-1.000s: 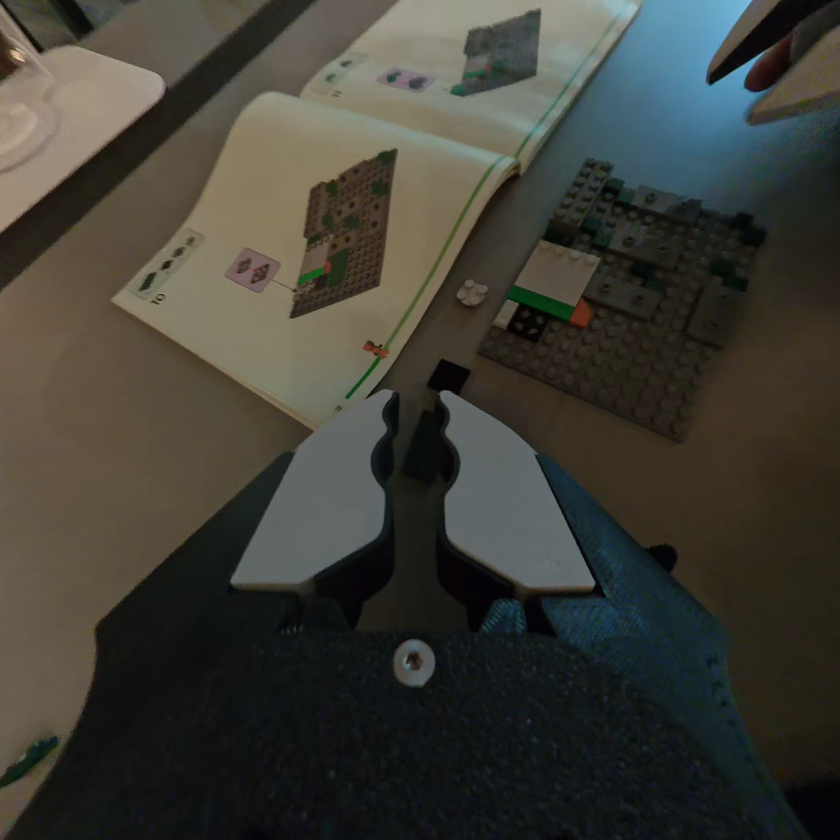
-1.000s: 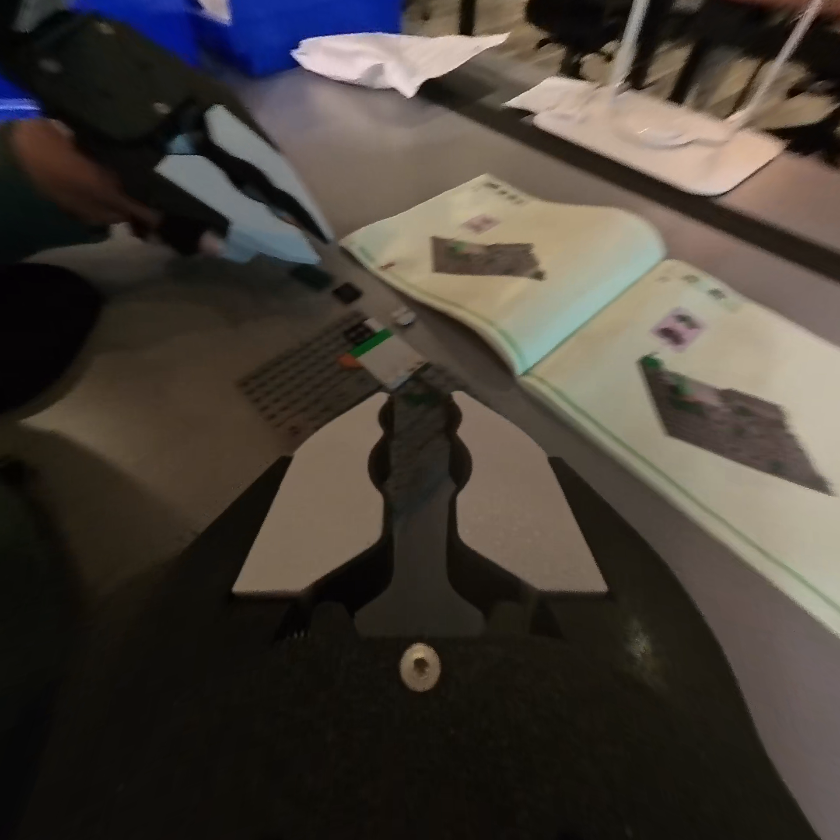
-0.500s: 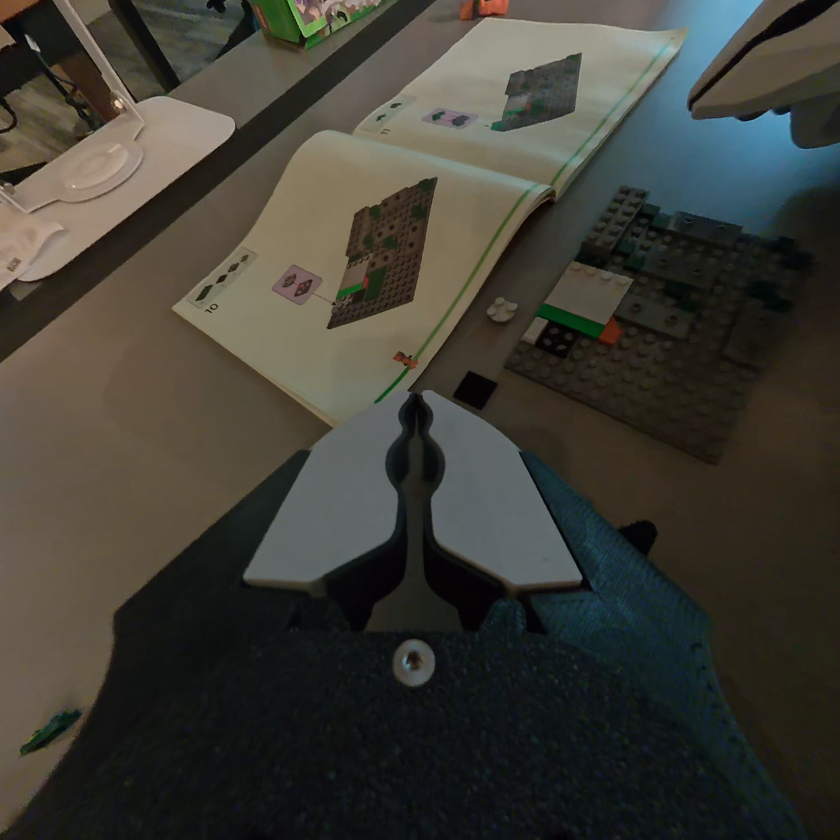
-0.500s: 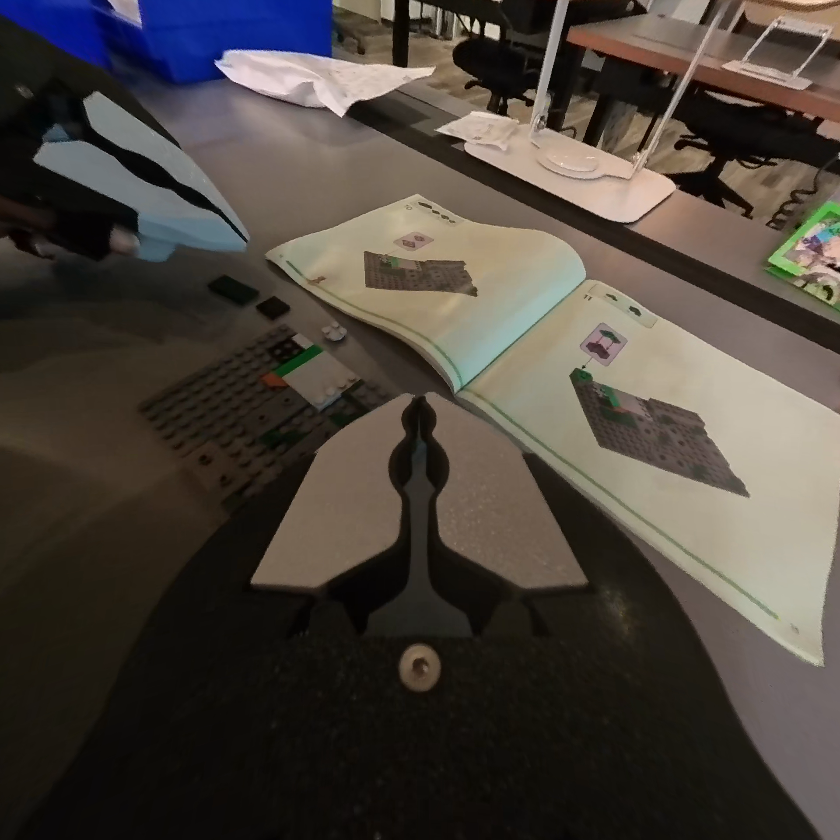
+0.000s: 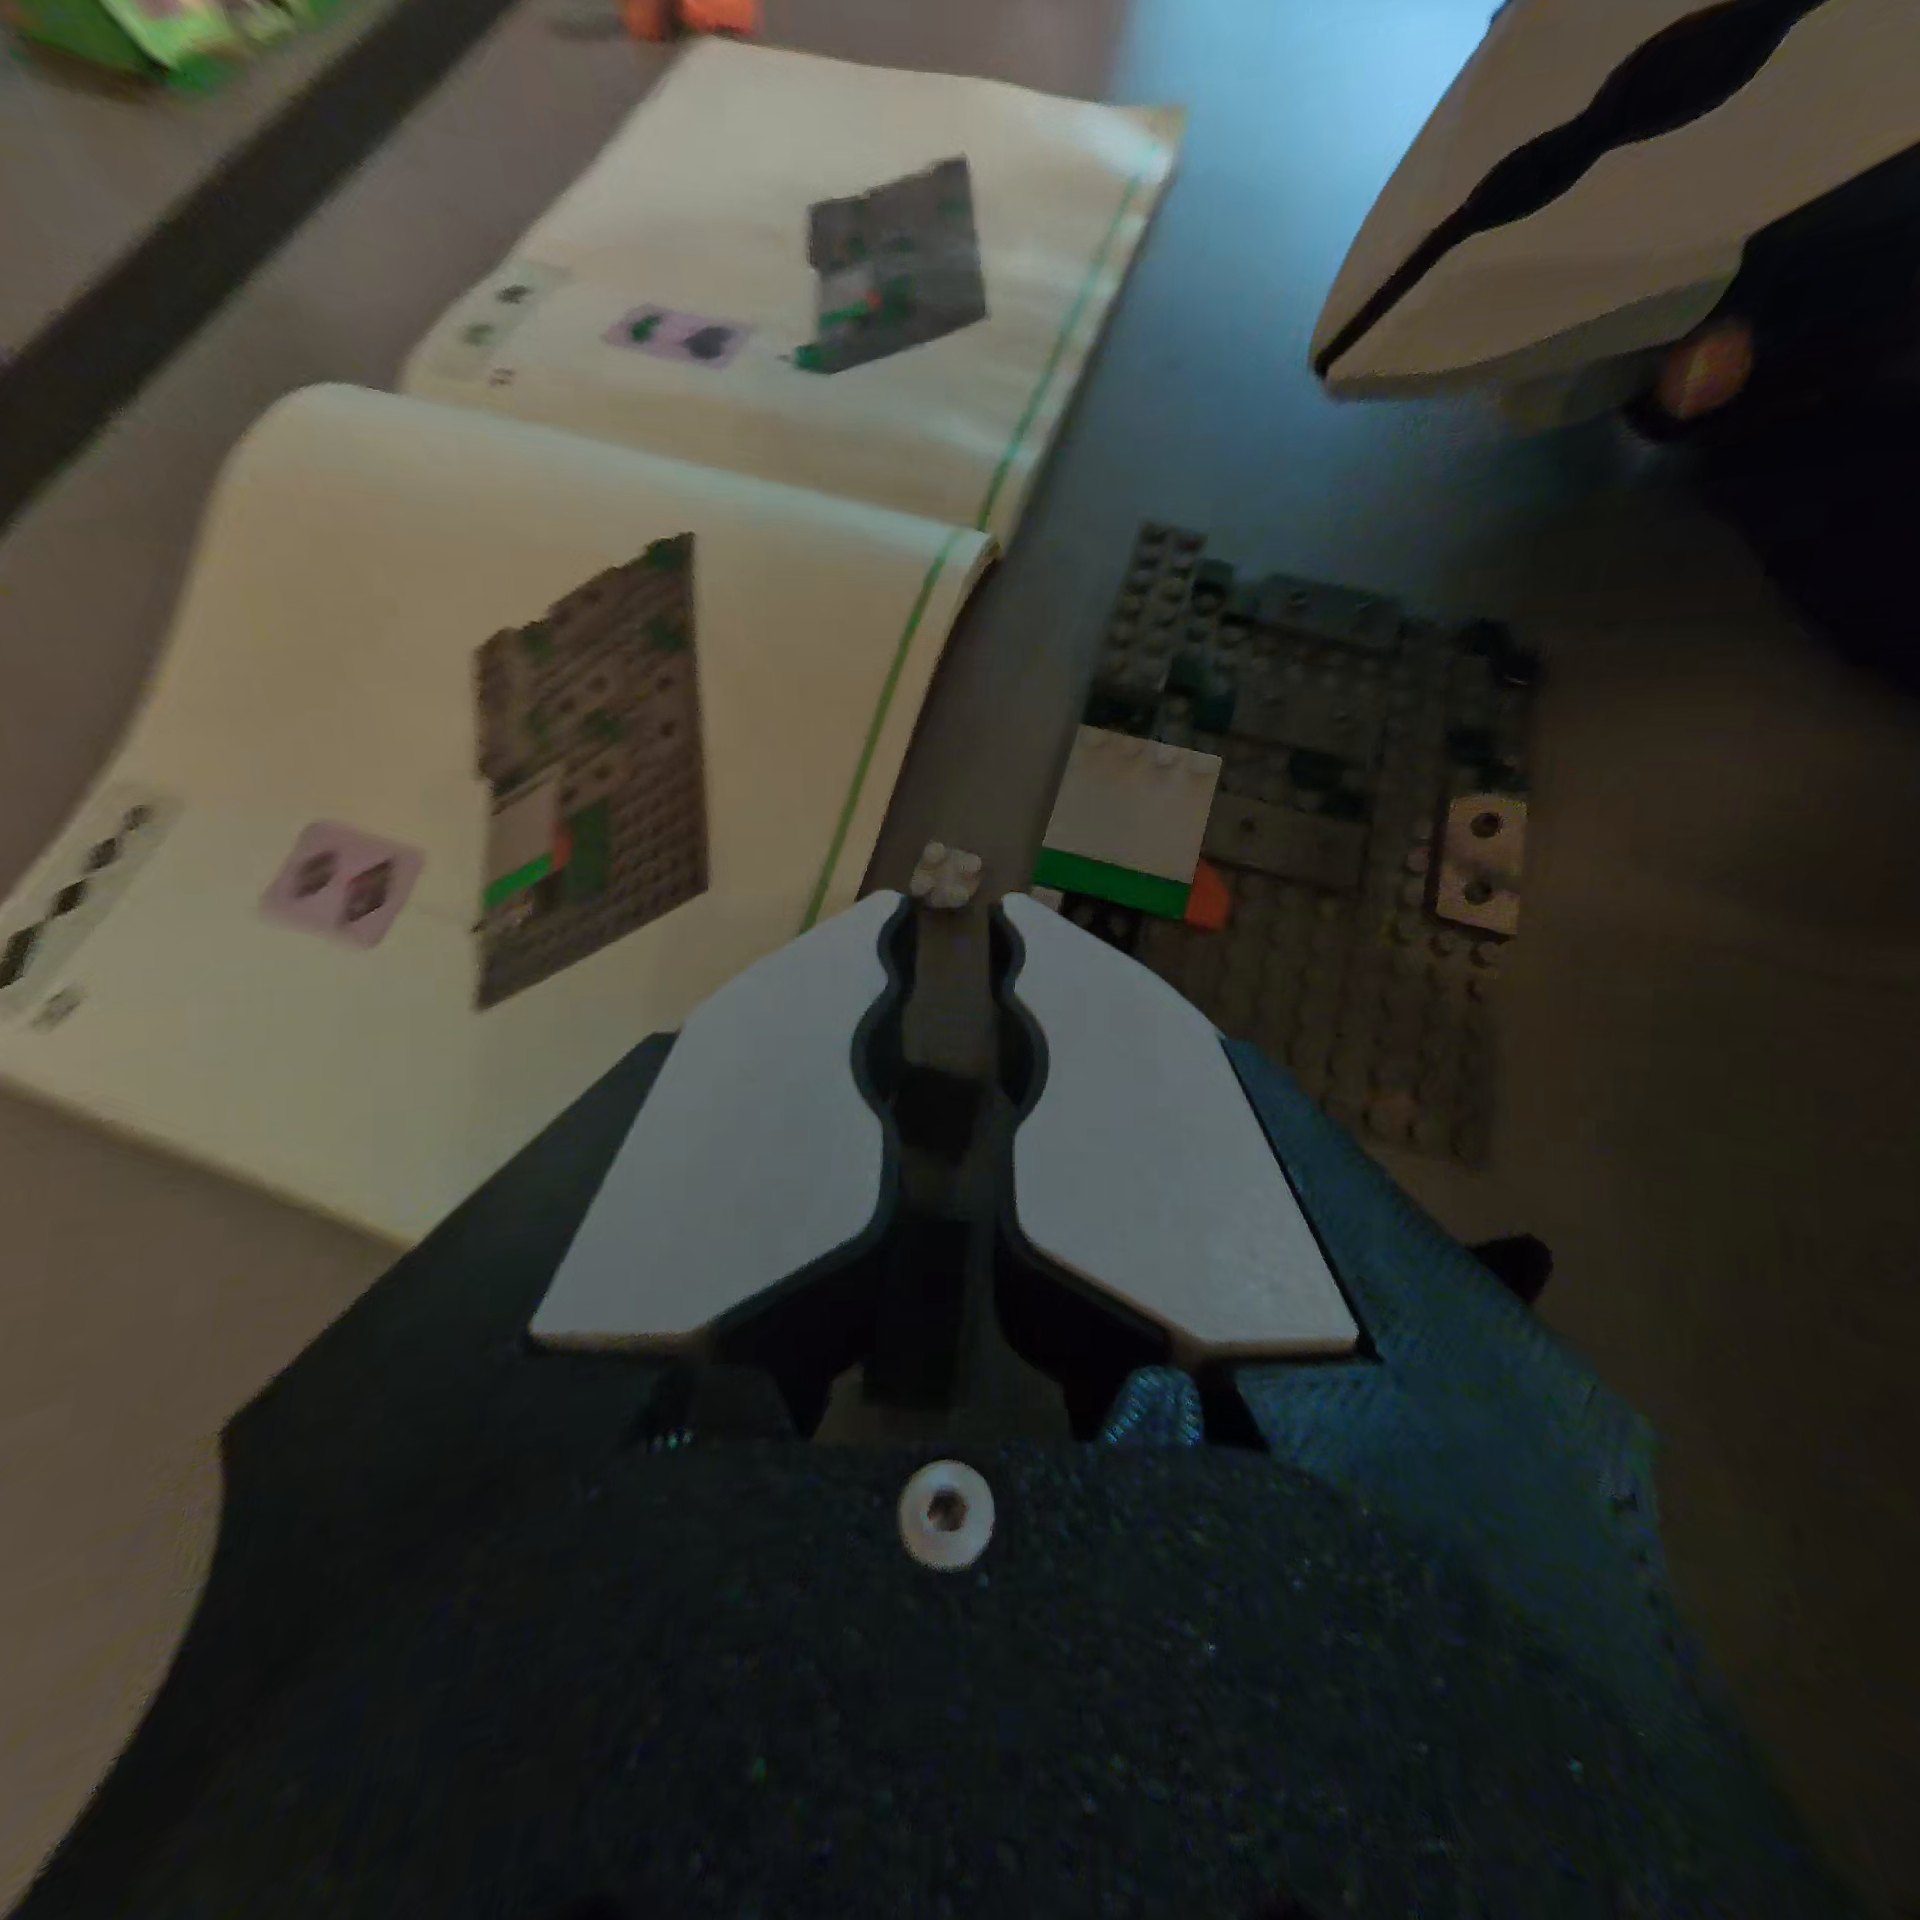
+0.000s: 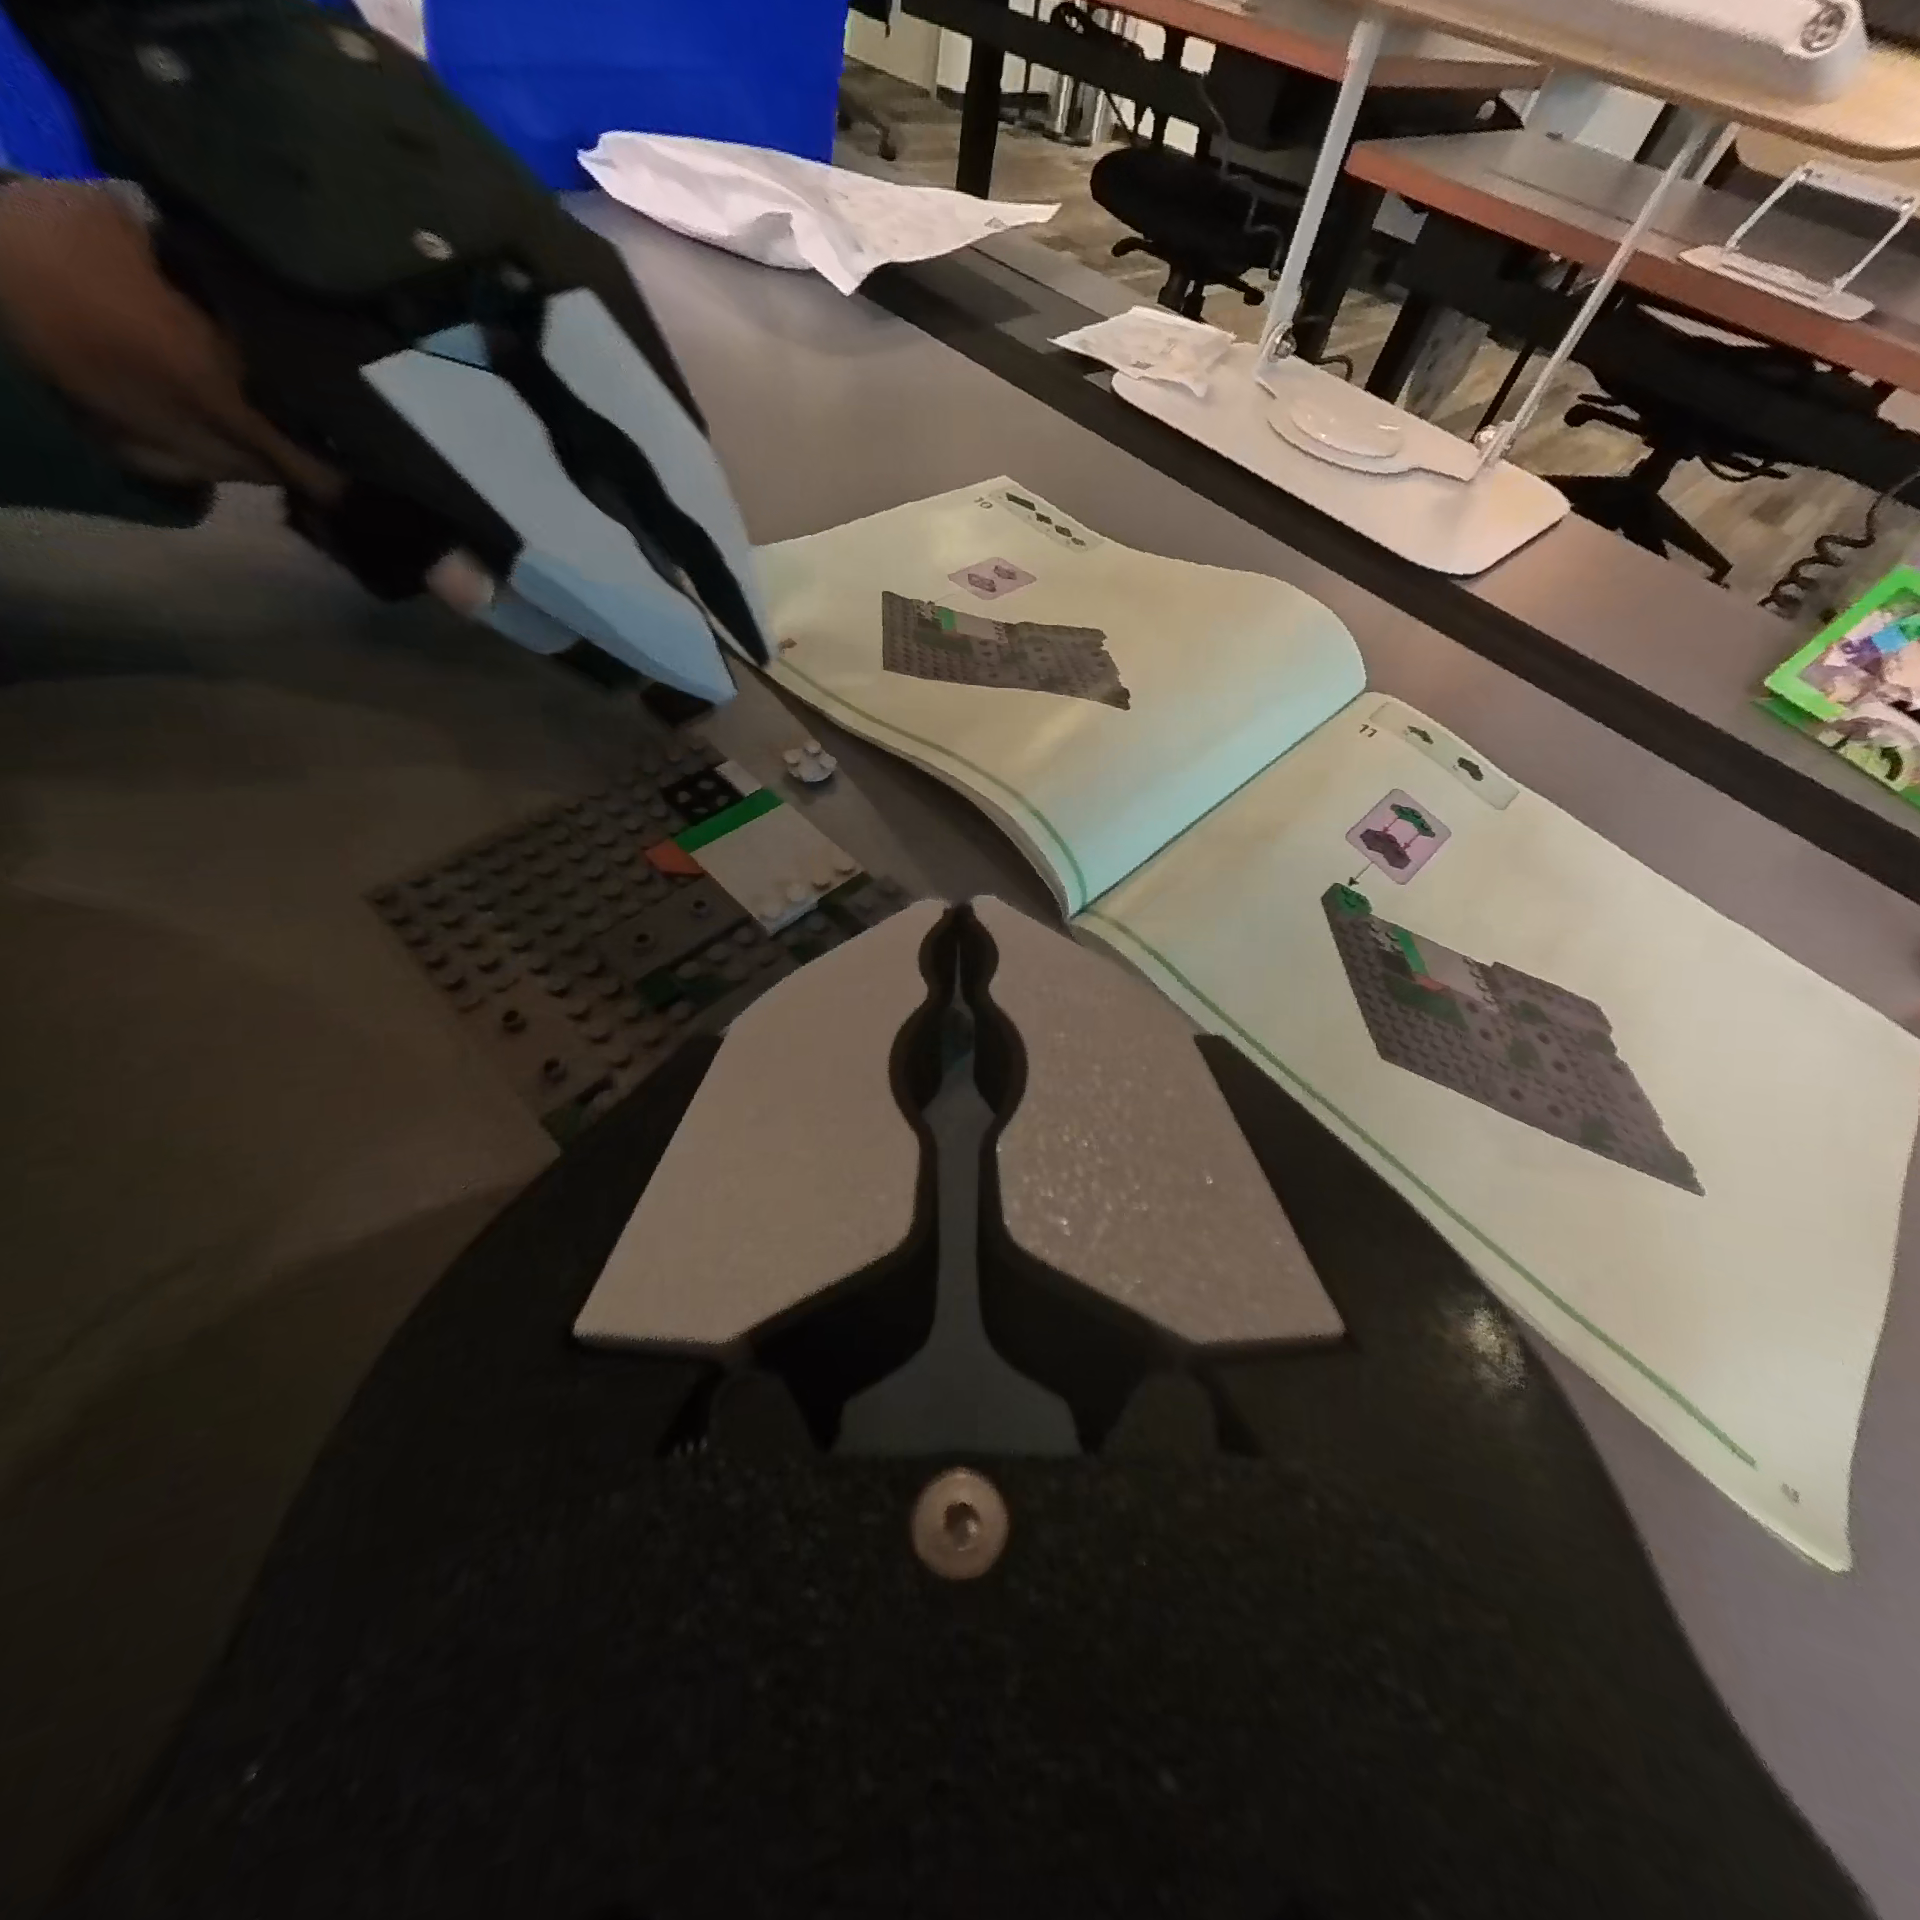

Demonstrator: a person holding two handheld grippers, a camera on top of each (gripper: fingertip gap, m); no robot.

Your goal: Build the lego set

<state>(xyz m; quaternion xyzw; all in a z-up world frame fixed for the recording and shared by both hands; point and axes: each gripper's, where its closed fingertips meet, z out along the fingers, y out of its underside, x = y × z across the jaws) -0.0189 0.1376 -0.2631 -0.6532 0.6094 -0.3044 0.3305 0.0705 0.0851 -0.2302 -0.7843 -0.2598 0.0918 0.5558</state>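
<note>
The grey studded baseplate (image 5: 1351,997) lies on the table, also in the right wrist view (image 6: 499,935). It carries a white plate with a green stripe (image 5: 1138,810) and an orange piece (image 5: 1205,909). A small light round piece (image 5: 945,873) lies on the table just beyond my left gripper (image 5: 951,920), whose jaws are slightly apart. A dark shape shows in the gap; I cannot tell if it is the black tile. My right gripper (image 6: 961,914) is shut and empty over the baseplate's near edge.
The open instruction booklet (image 5: 416,727) lies left of the baseplate. A lamp stand's white base (image 6: 1351,447), crumpled white paper (image 6: 810,208), a blue bin (image 6: 623,83) and a green box (image 6: 1860,675) stand farther off. A hand (image 6: 104,343) holds the left gripper. My right fingertips sit around 12 cm from my left ones.
My left gripper was shut half a second ago; it has opened a little and moved forward over the black tile, up to the round piece. The right gripper stays shut.
</note>
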